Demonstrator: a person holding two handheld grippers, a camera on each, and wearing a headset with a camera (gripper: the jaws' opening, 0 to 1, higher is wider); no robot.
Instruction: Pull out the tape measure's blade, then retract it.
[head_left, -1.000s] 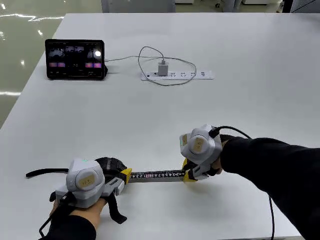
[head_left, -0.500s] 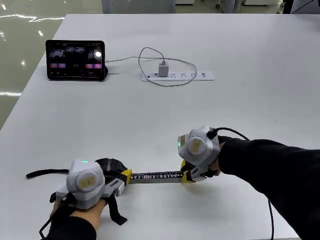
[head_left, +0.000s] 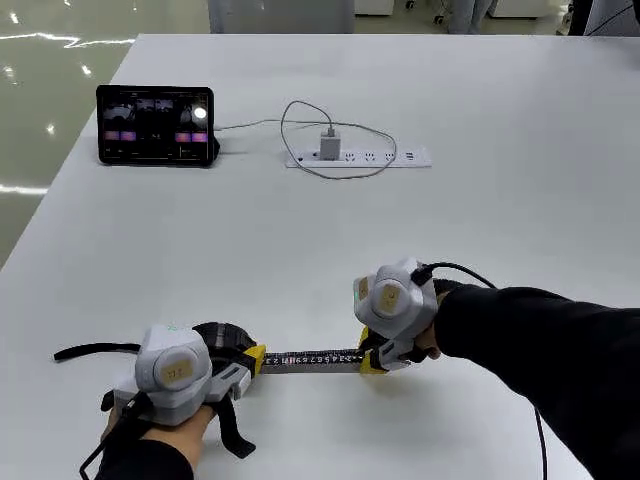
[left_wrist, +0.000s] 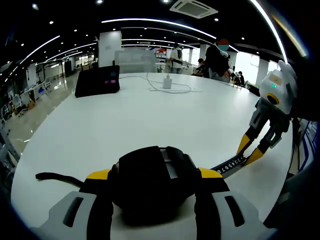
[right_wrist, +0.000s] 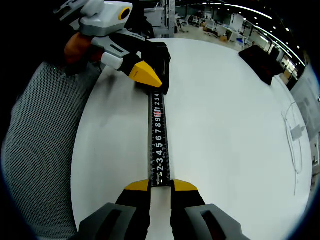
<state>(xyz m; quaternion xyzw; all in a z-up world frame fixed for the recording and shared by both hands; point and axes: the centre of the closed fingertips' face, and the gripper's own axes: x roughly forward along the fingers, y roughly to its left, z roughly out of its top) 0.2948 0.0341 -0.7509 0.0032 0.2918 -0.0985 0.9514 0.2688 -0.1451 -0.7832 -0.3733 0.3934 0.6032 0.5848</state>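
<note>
At the lower left of the head view, the left gripper (head_left: 248, 362) is held by a hand (head_left: 165, 432) close to the bottom edge. Its yellow-tipped jaws are closed around the black tape measure (head_left: 222, 335), one on each side of the body. In the left gripper view the tape measure (left_wrist: 152, 182) sits between the two jaws of this gripper (left_wrist: 154, 175) in the lower middle. A black strap (head_left: 90, 350) lies flat on the white table (head_left: 450, 220) and runs from there to the left.

From the tape measure the blade (head_left: 310, 356) goes out to the right, low over the table and almost straight. Its far end is in the right gripper (head_left: 370, 360), at the lower middle of the head view. In the right gripper view the jaws of this gripper (right_wrist: 161, 187) are almost fully together and pinch the end of the blade (right_wrist: 157, 145). The numbers on the blade run up the frame toward the tape measure (right_wrist: 160, 55). The arm behind this gripper wears a dark sleeve (head_left: 540, 350).

Farther up the table, near the middle top, lies a white power strip (head_left: 375, 157) with a charger (head_left: 328, 140) plugged in and a looping cable (head_left: 300, 115). At the upper left stands a tablet (head_left: 156, 125) with a lit screen.
</note>
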